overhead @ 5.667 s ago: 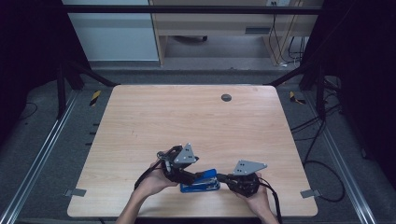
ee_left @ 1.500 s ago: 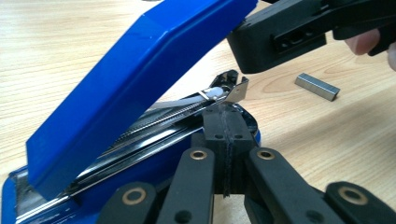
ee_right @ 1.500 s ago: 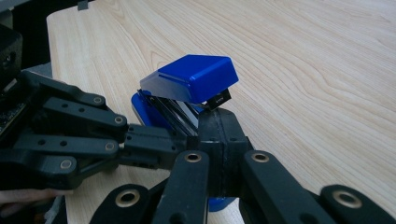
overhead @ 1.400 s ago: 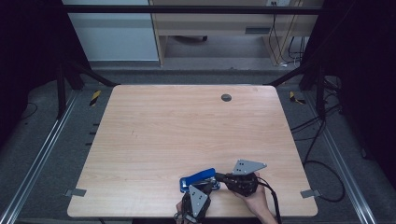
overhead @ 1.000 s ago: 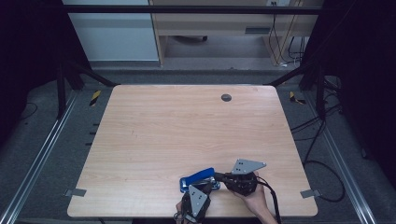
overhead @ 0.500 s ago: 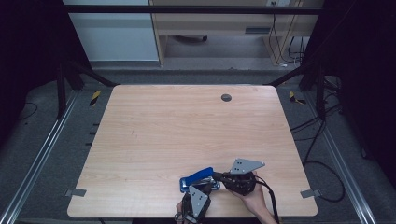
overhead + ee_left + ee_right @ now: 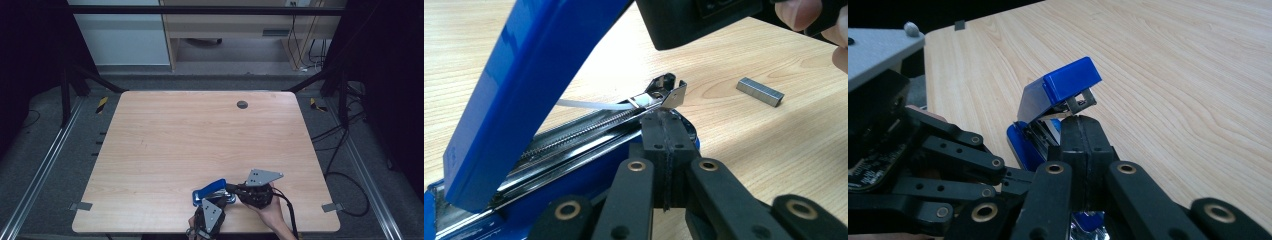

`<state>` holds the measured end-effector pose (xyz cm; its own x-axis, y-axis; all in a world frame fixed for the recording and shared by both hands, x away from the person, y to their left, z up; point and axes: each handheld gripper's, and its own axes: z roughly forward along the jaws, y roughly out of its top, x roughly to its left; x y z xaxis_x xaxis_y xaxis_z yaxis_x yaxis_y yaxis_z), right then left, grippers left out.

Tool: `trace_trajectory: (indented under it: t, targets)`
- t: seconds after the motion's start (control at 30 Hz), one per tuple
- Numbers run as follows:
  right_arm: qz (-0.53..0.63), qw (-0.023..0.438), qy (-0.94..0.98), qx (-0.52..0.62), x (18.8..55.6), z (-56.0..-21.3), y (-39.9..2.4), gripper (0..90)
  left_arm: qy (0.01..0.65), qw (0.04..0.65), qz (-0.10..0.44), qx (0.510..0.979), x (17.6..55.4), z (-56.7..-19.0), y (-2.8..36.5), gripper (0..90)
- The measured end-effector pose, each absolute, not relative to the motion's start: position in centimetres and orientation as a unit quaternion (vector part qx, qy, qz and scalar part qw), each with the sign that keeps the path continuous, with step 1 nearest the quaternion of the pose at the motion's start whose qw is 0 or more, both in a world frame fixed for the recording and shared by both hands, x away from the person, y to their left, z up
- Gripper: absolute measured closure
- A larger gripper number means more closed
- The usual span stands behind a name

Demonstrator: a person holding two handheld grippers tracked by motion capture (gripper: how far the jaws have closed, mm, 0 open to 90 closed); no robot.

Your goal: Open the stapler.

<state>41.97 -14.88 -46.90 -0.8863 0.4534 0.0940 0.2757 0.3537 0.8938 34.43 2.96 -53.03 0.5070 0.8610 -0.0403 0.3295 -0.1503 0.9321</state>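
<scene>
Down at the near edge of the worktop (image 7: 165, 145), the left hand-held gripper (image 7: 663, 131) has its jaws pressed fully together, tips resting at the front end of the opened blue stapler's (image 7: 519, 100) metal staple channel (image 7: 589, 127). The right hand-held gripper (image 7: 1082, 131) is likewise closed, its tips against the stapler (image 7: 1058, 97) just under the raised blue lid. From above, the stapler (image 7: 214, 191) lies between the two, the left hand-held gripper (image 7: 216, 206) nearer the edge and the right hand-held gripper (image 7: 234, 189) on its right, held in the person's hand (image 7: 272, 212). The left gripper view adds a loose strip of staples (image 7: 760, 91) on the wood, well clear of the stapler, beyond its front end.
</scene>
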Motion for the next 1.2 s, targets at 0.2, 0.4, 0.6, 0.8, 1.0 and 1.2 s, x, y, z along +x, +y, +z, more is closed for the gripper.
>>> trace_trajectory:
  t: [0.2, 0.4, 0.6, 0.8, 1.0, 1.2]
  targets:
    - [0.529, 0.079, 0.816, 0.219, 42.0, -46.7, -14.7, 90.0, 0.419, 0.499, 0.267, 0.71, 34.4, -53.0, 3.0, 89.6]
    - [0.535, 0.077, 0.814, 0.213, 42.0, -46.4, -14.3, 90.0, 0.419, 0.499, 0.267, 0.71, 34.4, -53.1, 2.9, 89.6]
    - [0.537, 0.075, 0.812, 0.213, 42.0, -46.2, -14.0, 90.0, 0.419, 0.499, 0.268, 0.71, 34.4, -53.1, 2.9, 89.6]
    - [0.539, 0.076, 0.811, 0.214, 42.0, -46.1, -13.7, 90.0, 0.419, 0.499, 0.268, 0.71, 34.4, -53.1, 2.9, 89.6]
    - [0.54, 0.078, 0.811, 0.214, 41.9, -45.8, -13.2, 90.0, 0.419, 0.499, 0.267, 0.71, 34.4, -53.0, 3.0, 89.6]
    - [0.538, 0.078, 0.811, 0.217, 42.0, -45.7, -12.7, 90.0, 0.418, 0.499, 0.267, 0.71, 34.4, -53.1, 3.0, 89.6]
